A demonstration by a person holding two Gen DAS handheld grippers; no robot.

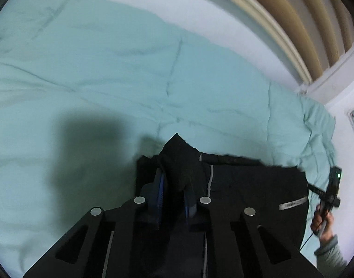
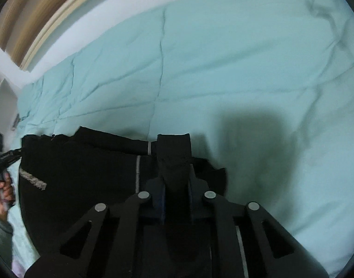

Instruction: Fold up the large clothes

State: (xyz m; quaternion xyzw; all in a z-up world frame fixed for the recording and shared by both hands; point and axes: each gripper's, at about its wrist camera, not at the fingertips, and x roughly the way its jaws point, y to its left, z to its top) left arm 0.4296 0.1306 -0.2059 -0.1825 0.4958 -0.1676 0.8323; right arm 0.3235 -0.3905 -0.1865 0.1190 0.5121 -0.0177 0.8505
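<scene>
The black garment [image 1: 246,185] runs under the left tongs [image 1: 173,199] and off the bottom edge of the left wrist view, so its near part stays hidden, and the pinched fold covers the blue pads [image 1: 160,185] almost wholly. In the right wrist view the same cloth vanishes behind the right tongs [image 2: 175,194] — their fingertips buried in the bunched fabric. The grey lettering [image 2: 33,180] on the garment is too blurred to read, and the person's hand [image 2: 4,190] and sleeve [image 2: 0,234] are cut off by the left rim.
</scene>
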